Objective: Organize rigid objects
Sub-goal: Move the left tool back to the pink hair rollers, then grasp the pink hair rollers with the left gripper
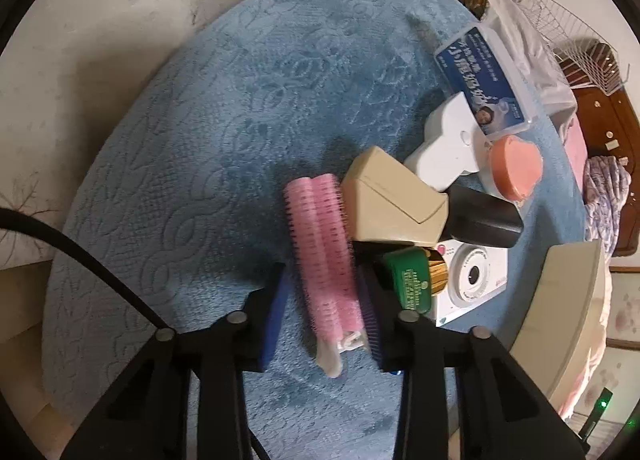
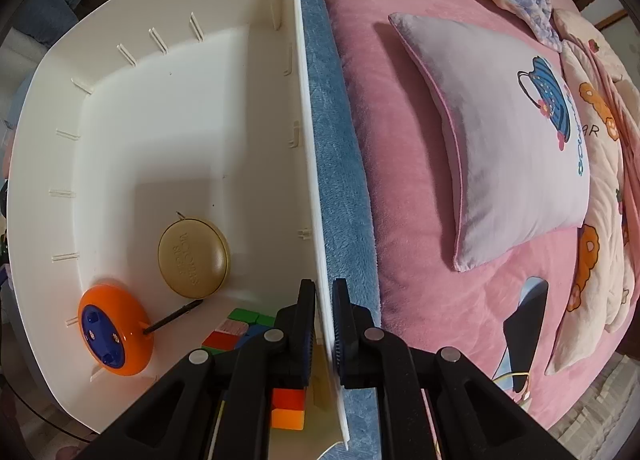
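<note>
In the left wrist view my left gripper (image 1: 326, 302) has its jaws around a pink bristled hair-roller clip (image 1: 322, 248) on the blue fleece mat (image 1: 224, 108); a gap shows by the left finger, and the grip is loose or partial. Beside it lie a beige box (image 1: 394, 200), a green tin (image 1: 408, 280), a white instant camera (image 1: 470, 280), a black handle (image 1: 484, 216), a white device (image 1: 448, 140), a peach-lidded jar (image 1: 514, 172) and a blue-labelled box (image 1: 478, 80). In the right wrist view my right gripper (image 2: 323, 324) is shut on the white bin's wall (image 2: 308, 140).
Inside the bin lie an orange and blue yo-yo (image 2: 114, 334), a beige round case (image 2: 194, 258) and coloured blocks (image 2: 240, 330). A pink bedspread (image 2: 400, 220) with a lilac pillow (image 2: 508, 140) lies right of the bin. A wire basket (image 1: 560, 32) stands beyond the mat.
</note>
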The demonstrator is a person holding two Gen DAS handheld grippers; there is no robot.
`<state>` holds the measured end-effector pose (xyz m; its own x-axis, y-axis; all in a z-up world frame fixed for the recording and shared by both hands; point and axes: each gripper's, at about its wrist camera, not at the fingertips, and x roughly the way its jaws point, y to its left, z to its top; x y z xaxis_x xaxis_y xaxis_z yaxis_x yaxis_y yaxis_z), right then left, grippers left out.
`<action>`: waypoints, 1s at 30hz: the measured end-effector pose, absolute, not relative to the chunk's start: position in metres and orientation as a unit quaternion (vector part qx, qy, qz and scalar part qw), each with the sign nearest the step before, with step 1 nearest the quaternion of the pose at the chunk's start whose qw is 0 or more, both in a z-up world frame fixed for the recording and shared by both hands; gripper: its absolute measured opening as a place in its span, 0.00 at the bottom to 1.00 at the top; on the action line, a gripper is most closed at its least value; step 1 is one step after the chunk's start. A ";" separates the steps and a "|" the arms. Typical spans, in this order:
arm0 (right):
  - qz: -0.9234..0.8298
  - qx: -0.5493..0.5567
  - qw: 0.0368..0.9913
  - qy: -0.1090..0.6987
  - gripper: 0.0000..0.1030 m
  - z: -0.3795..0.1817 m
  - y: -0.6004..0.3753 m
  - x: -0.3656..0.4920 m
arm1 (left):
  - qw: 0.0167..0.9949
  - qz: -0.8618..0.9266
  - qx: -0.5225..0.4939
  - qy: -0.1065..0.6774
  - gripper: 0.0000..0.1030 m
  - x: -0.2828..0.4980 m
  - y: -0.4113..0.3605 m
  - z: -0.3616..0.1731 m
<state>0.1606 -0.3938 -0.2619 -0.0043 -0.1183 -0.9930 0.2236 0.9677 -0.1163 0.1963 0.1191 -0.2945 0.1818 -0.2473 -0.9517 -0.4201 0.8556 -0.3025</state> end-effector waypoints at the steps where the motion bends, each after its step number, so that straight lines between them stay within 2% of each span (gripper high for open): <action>1: -0.122 0.038 0.705 0.698 0.09 -0.262 -0.394 0.160 | 0.723 0.059 -0.261 0.637 0.30 0.196 0.119 -0.295; 20: -0.147 0.045 0.704 0.694 0.11 -0.262 -0.393 0.161 | 0.729 0.012 -0.243 0.640 0.27 0.186 0.116 -0.290; 30: -0.149 0.061 0.703 0.693 0.12 -0.263 -0.398 0.161 | 0.734 0.028 -0.254 0.629 0.27 0.154 0.117 -0.284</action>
